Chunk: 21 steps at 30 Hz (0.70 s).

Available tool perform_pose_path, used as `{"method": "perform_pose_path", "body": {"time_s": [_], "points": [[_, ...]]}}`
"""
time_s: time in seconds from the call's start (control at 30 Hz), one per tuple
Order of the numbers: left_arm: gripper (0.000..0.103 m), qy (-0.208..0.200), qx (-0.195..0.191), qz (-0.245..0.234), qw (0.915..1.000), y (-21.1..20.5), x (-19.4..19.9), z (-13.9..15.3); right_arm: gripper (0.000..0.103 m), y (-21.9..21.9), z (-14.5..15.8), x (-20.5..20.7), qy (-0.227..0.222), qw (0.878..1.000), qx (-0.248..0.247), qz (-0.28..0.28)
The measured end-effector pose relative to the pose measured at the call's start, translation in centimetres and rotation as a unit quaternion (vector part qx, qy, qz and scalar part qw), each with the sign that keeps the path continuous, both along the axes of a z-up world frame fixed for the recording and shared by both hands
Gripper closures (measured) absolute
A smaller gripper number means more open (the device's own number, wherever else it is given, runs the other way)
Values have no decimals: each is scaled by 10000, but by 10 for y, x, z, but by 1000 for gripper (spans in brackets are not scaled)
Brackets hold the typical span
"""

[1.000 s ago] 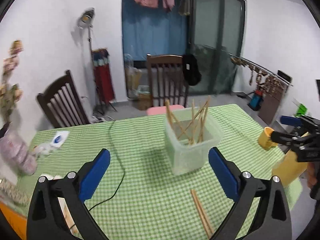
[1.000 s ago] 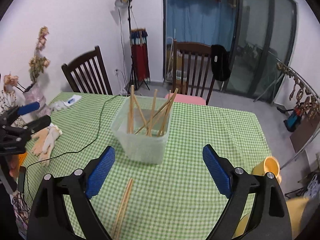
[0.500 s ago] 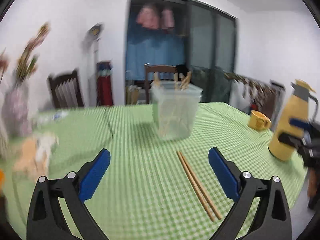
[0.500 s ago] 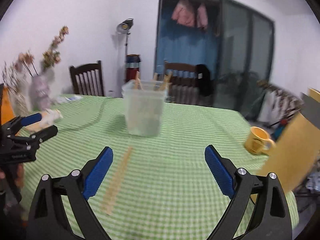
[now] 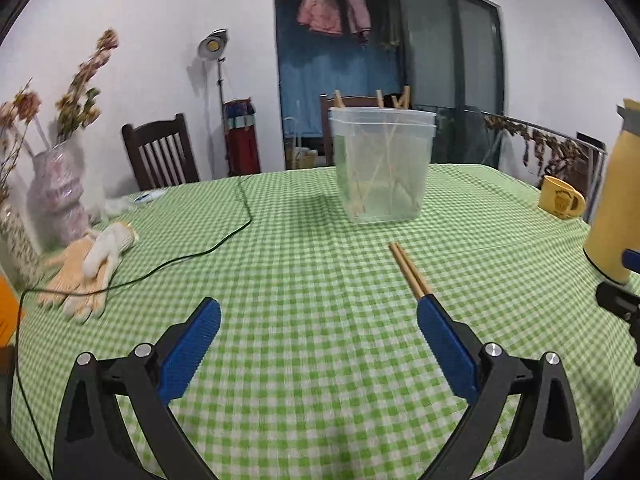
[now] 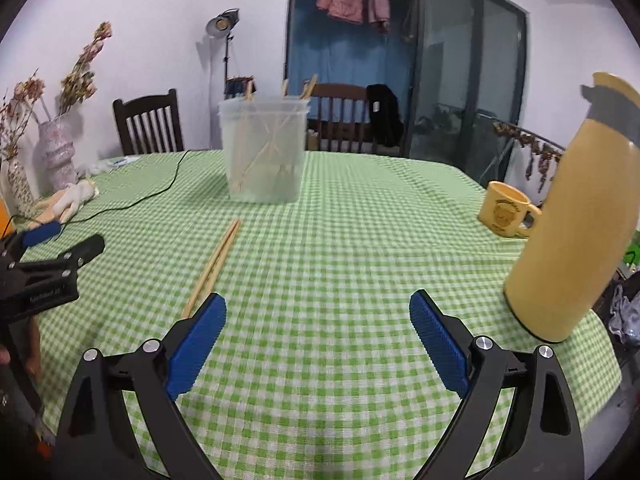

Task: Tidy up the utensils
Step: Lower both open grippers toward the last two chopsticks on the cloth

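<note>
Currently at the pick-up stage, by my reading. Work gloves (image 5: 86, 264) lie by the table's left edge, a black cable (image 5: 192, 256) trailing past them. Left gripper (image 5: 318, 320) hangs low over the green check cloth, jaws wide, nothing held. Loose pair of chopsticks (image 5: 408, 270) lies mid-table, near end hidden behind the left gripper's right finger. Clear container (image 5: 382, 166), further back toward the far edge, already holds several sticks. Right gripper (image 6: 316, 318) also wide, empty; yellow flask (image 6: 572, 224) at right edge. Next move likely: centre jaws over the pair, close, lift, drop into container.
</note>
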<state>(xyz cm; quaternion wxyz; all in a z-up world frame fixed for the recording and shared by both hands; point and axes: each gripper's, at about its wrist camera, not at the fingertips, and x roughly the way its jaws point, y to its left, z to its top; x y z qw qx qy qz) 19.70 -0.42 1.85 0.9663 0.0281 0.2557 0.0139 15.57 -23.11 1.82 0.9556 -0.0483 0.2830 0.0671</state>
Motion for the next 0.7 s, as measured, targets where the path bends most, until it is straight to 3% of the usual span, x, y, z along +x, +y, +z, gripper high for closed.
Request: {"method": "perform_pose_path", "body": {"time_s": [0.17,0.33,0.53,0.7], "points": [[8,360,111,-227,9990,-4,6,-5,14,11,-16,4,243,9994,-32,245],[7,1164,134,-196,9929,14,3,-23,14,22,-31,-8,474,9975,33,518],[8,1535,-301,-36,9877,30,3,-39,41,53,-42,1,871,9915,-54,962],[7,1750,-52,-150,9844,25,11,-48,58,80,-48,14,1119,9861,-172,1214]]}}
